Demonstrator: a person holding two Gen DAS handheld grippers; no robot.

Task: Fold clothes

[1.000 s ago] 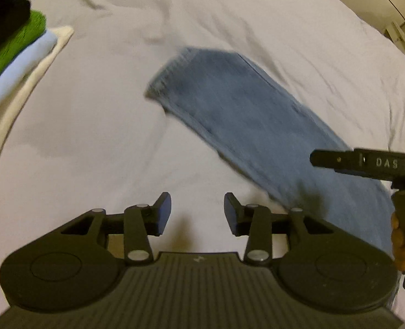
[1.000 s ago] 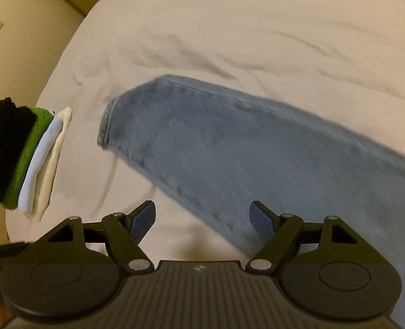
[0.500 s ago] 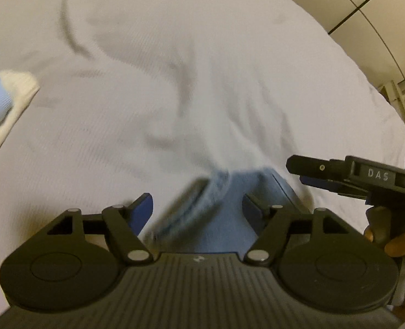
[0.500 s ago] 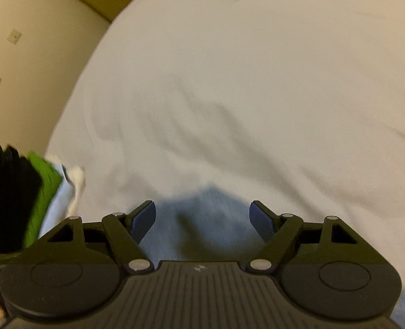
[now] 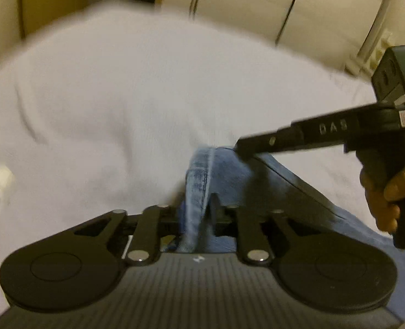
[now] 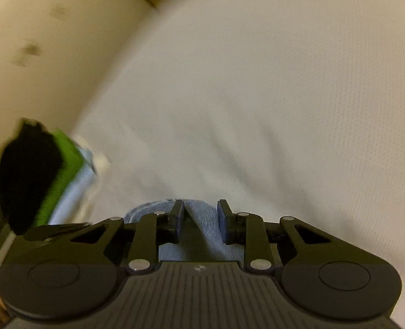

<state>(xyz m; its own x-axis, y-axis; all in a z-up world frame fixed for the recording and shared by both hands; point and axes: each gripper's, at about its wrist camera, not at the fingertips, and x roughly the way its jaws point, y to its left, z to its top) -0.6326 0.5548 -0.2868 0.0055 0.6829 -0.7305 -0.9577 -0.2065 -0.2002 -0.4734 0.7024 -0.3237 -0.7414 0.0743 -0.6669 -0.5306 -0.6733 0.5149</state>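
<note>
Both my grippers now pinching jeans (image 5: 218, 172) hem: left gripper (image 5: 195, 211) clamped, right gripper (image 6: 199, 219) narrowed on denim. Half-second ago both spread. Fold can start; folded stack (image 6: 38, 175) at 9 o'clock.

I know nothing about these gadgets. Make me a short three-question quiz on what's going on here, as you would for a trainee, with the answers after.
1. True or false: the left gripper is open and holds nothing.
2. What does the right gripper have between its fingers? A) a green towel B) the blue jeans C) the white bedsheet
3. Fill in: the stack of folded clothes at the left of the right wrist view has a ____ item outermost, with a green one next to it.

Key: 1. False; it is shut on the hem of the jeans. 2. B. 3. black.
</note>
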